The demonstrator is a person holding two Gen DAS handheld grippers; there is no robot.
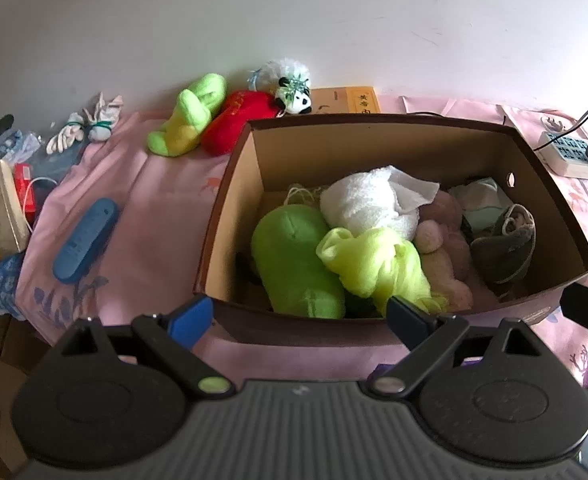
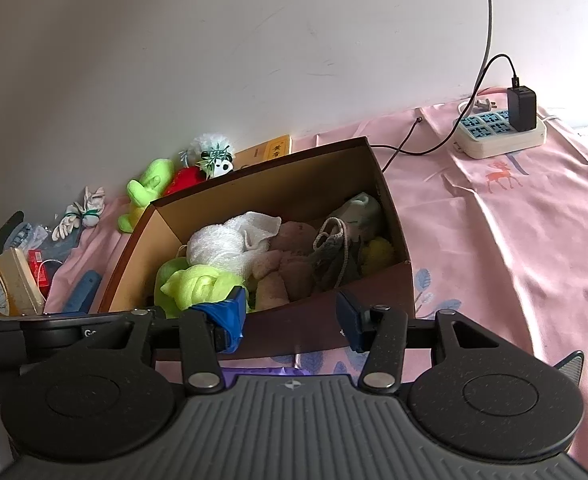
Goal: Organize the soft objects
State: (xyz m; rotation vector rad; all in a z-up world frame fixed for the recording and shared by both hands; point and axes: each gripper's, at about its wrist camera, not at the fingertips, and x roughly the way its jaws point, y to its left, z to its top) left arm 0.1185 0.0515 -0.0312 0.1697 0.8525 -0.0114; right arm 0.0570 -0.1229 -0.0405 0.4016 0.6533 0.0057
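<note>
Left claw point(image 1: 300, 322) wide, just before box point(image 1: 229, 184).

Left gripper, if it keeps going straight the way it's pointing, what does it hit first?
Probably the cardboard box's near wall; the open left gripper sits just before it. If it clears the rim, the green plush comes next. Depth is unclear.

Each black gripper point(image 1: 298, 318) point(image 2: 289, 320) has blue finger pads, silver pivots, ribbed grey housing.

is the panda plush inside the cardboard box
No, the panda plush sits outside the cardboard box, behind its far wall by the red plush.
</note>
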